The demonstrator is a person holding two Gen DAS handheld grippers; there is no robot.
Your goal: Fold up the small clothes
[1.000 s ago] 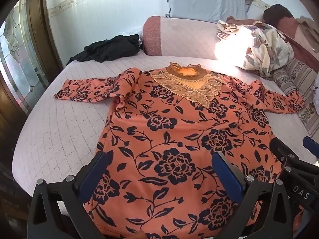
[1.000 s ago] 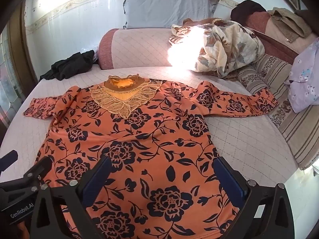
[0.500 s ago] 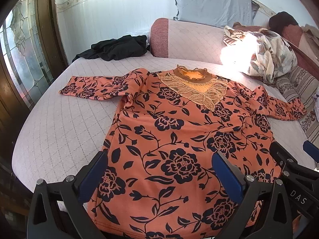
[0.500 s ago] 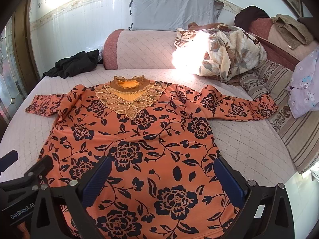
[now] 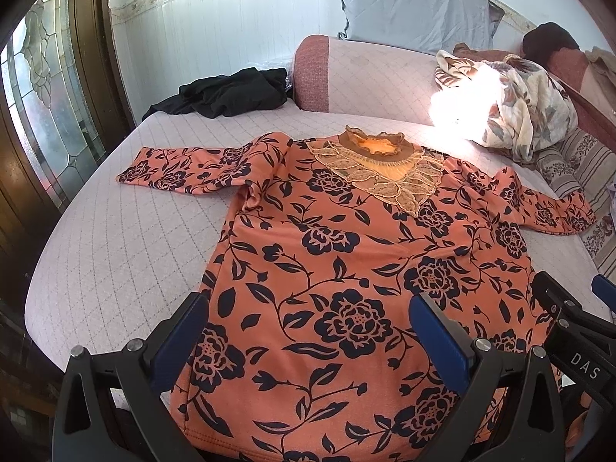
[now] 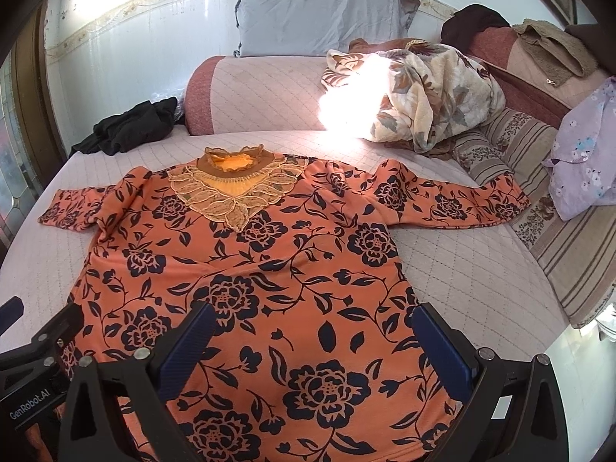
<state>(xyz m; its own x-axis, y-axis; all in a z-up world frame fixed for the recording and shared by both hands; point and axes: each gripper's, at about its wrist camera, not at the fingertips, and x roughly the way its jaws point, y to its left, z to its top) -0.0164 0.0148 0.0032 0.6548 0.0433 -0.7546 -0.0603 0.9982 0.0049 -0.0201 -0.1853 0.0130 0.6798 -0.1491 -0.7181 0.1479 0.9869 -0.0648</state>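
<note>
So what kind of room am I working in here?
Most likely a bedroom in a home: a quilted bed, a grey pillow against the wall, a crumpled floral blanket.

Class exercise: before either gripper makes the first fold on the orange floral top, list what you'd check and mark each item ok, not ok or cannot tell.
1. Orange floral top spread flat, front up: ok.
2. Both sleeves out to the sides: ok.
3. Left gripper jaws open, empty: ok.
4. Right gripper jaws open, empty: ok.
5. Black garment apart from the top: ok.
6. Hem free of creases: cannot tell, partly hidden by the grippers.
</note>
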